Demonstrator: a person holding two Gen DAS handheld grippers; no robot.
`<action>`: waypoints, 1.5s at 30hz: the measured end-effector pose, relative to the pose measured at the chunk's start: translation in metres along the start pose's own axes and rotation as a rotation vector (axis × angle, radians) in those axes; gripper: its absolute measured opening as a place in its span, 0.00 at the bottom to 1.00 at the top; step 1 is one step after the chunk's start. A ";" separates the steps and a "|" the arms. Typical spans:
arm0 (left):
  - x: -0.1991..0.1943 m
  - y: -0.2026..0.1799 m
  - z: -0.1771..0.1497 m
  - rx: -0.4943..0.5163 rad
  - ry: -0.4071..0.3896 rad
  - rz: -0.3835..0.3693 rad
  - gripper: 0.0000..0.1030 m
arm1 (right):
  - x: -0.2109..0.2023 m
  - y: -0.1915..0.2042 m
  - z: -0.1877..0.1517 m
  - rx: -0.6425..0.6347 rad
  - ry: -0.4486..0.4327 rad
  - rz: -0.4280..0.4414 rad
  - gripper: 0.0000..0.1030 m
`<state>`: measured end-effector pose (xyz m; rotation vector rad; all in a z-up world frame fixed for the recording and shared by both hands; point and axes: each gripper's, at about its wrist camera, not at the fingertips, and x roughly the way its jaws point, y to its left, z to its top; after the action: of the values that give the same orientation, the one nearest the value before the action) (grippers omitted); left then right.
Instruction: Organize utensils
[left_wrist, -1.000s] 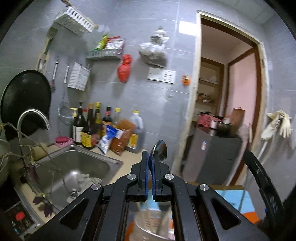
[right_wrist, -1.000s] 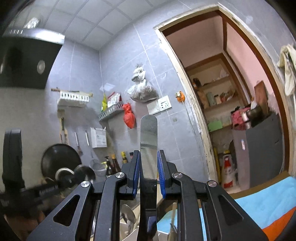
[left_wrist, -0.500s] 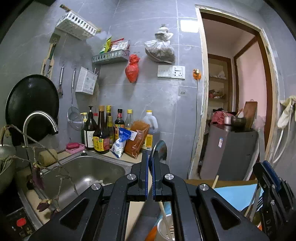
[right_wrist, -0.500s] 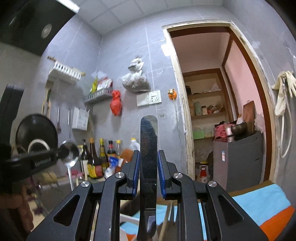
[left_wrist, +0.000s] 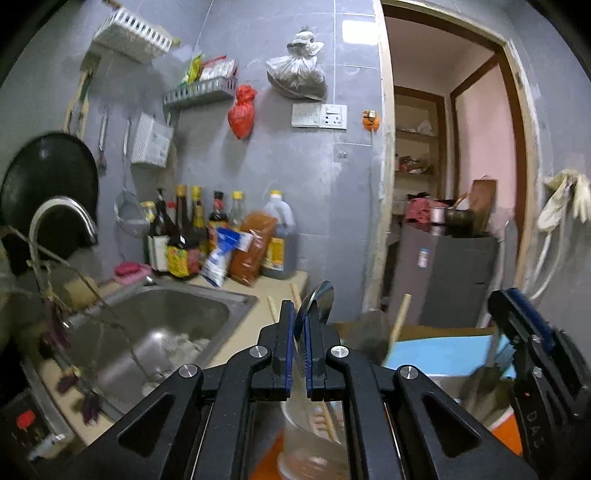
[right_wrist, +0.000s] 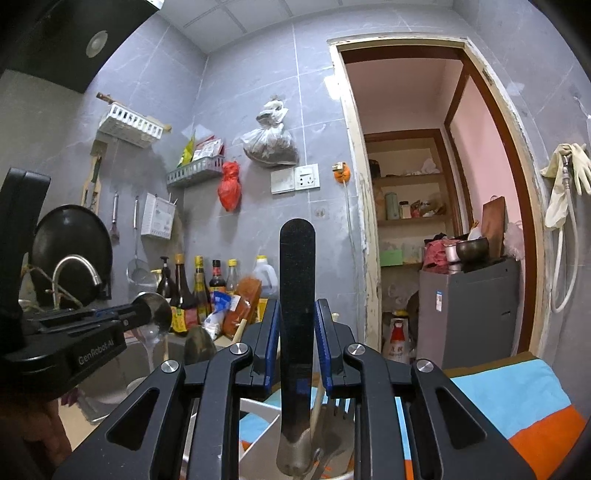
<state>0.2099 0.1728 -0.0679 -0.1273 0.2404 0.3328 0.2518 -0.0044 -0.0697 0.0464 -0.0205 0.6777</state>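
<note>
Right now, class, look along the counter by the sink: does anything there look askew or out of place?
Yes. Beside the upright bottles, an orange-brown packet and a blue-and-white bag lean on each other rather than standing. A lone chopstick lies loose on the counter by the sink, away from the other utensils.

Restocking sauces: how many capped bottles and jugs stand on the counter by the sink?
About 6: five bottles in a row against the wall behind the sink, and one big jug at the row's right end. Packets in front may hide more.
</note>
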 end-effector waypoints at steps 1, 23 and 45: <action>-0.002 0.002 0.000 -0.016 0.010 -0.019 0.05 | -0.002 -0.001 0.001 0.000 0.003 0.002 0.17; -0.064 -0.024 0.027 -0.121 0.093 -0.227 0.89 | -0.089 -0.054 0.071 0.142 0.140 -0.139 0.95; -0.205 -0.078 0.020 0.047 0.137 -0.175 0.94 | -0.246 -0.097 0.114 0.171 0.352 -0.251 1.00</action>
<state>0.0527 0.0396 0.0103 -0.1243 0.3699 0.1443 0.1201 -0.2396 0.0322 0.0924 0.3766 0.4278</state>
